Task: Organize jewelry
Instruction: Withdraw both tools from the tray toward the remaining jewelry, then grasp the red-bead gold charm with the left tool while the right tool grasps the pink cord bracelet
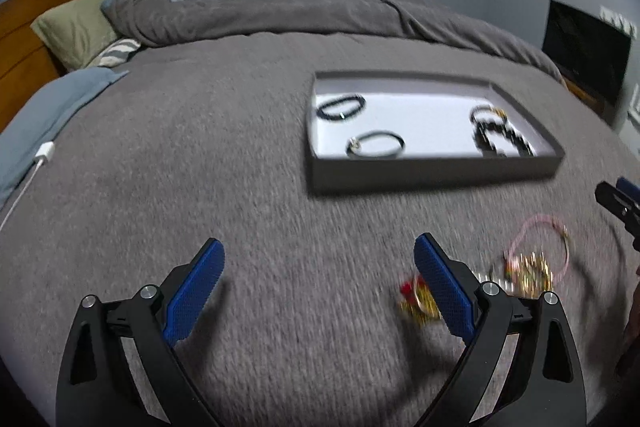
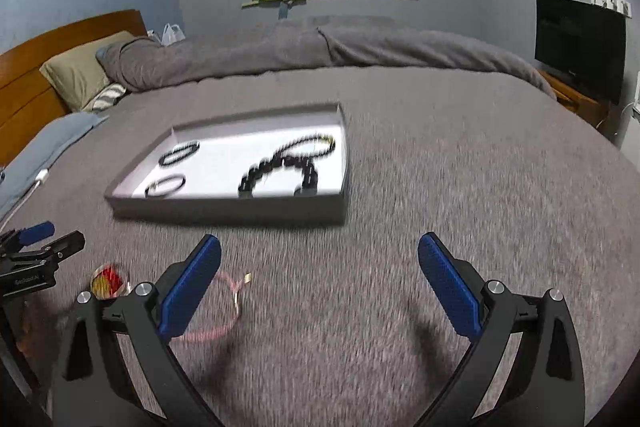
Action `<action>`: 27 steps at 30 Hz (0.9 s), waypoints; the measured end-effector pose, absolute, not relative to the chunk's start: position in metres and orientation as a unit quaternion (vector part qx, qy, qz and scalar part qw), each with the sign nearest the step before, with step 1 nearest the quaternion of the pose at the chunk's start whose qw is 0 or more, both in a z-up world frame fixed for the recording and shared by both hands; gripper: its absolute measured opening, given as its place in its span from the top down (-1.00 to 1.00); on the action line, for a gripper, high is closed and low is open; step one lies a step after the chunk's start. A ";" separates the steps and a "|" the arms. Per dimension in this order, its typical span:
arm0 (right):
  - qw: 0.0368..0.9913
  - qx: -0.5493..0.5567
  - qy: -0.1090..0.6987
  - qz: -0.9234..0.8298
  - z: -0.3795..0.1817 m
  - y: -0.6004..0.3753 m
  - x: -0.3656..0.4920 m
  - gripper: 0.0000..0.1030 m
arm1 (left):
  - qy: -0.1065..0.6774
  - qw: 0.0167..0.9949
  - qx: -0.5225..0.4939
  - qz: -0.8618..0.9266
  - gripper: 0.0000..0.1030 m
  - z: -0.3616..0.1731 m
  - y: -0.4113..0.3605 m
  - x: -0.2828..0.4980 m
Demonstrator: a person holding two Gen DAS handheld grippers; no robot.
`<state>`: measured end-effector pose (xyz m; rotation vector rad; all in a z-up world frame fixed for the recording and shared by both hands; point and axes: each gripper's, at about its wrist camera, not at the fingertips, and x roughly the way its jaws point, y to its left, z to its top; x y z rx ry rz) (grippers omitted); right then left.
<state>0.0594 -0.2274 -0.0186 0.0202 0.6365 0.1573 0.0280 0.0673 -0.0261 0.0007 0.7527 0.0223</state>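
Observation:
A grey tray [image 1: 432,173] with a white floor sits on the bed; in the right wrist view it [image 2: 228,213] holds black bracelets and a black bead necklace [image 2: 288,167]. On the blanket in front lie a pink cord bracelet [image 1: 540,239], a gold cluster [image 1: 528,273] and a red-and-gold piece [image 1: 416,301]. My left gripper [image 1: 318,291] is open and empty, just left of the red-and-gold piece. My right gripper [image 2: 320,291] is open and empty, with the pink bracelet [image 2: 216,331] beside its left finger. The red-and-gold piece [image 2: 106,283] lies further left.
The grey blanket [image 1: 200,155] covers the whole bed. Pillows [image 1: 76,27] and a wooden headboard are at the far left, a white charger and cable [image 1: 42,153] at the left edge. A dark TV [image 2: 580,47] stands on a stand at the right.

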 end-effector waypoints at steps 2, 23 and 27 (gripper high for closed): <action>0.945 0.011 0.316 0.083 -0.021 -0.226 0.054 -0.89 | 0.369 0.930 0.007 -0.001 -0.85 -0.028 0.063 0.021; 0.937 0.018 0.328 0.119 -0.029 -0.218 0.048 -0.79 | 0.378 0.919 0.035 -0.102 0.00 -0.035 0.023 0.017; 0.934 0.009 0.334 0.126 -0.031 -0.216 0.047 -0.55 | 0.401 0.912 0.033 -0.084 0.17 -0.042 0.027 0.025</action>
